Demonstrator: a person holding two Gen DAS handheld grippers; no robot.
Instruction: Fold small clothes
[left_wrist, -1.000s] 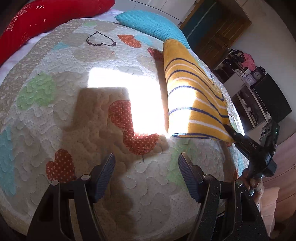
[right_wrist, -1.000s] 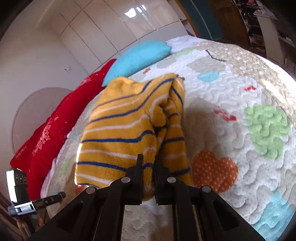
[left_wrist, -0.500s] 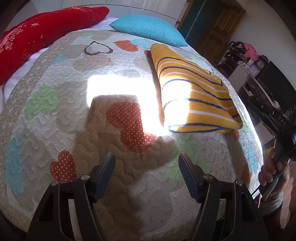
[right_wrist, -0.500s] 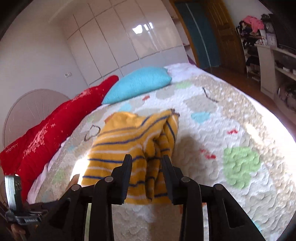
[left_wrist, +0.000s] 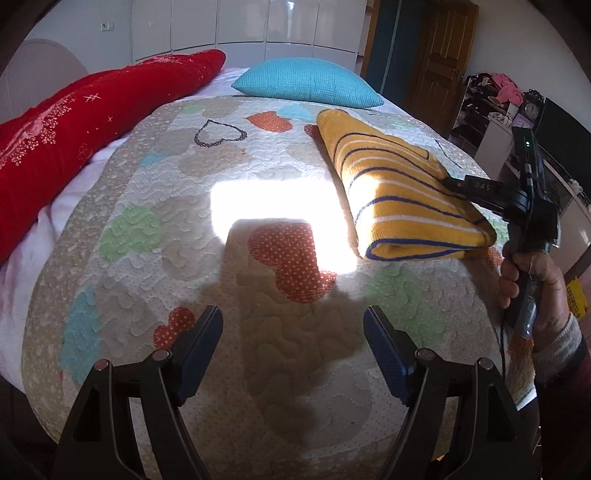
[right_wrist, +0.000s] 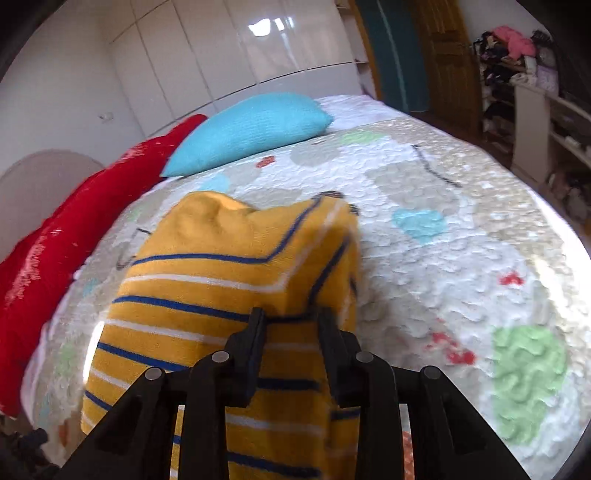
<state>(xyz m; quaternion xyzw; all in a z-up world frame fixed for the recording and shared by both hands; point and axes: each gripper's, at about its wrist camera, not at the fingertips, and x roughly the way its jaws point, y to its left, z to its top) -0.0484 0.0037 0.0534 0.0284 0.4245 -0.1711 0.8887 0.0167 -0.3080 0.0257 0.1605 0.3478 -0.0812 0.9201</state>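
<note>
Left gripper (left_wrist: 293, 334): fingers spread wide, empty | right gripper (right_wrist: 291, 325): fingers parted over folded striped garment (right_wrist: 207, 291) | bed (left_wrist: 258, 206)

Yellow garment (left_wrist: 402, 192) with navy-white stripes; quilt (left_wrist: 258, 206) bears coloured hearts.

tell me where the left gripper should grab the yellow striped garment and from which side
Probably the near rolled fold edge of the yellow striped garment, coming in low from the front. That edge is thick and rounded, lifted off the quilt, so open fingers can straddle it. The left gripper faces it already; the right gripper is at the far side.
</note>
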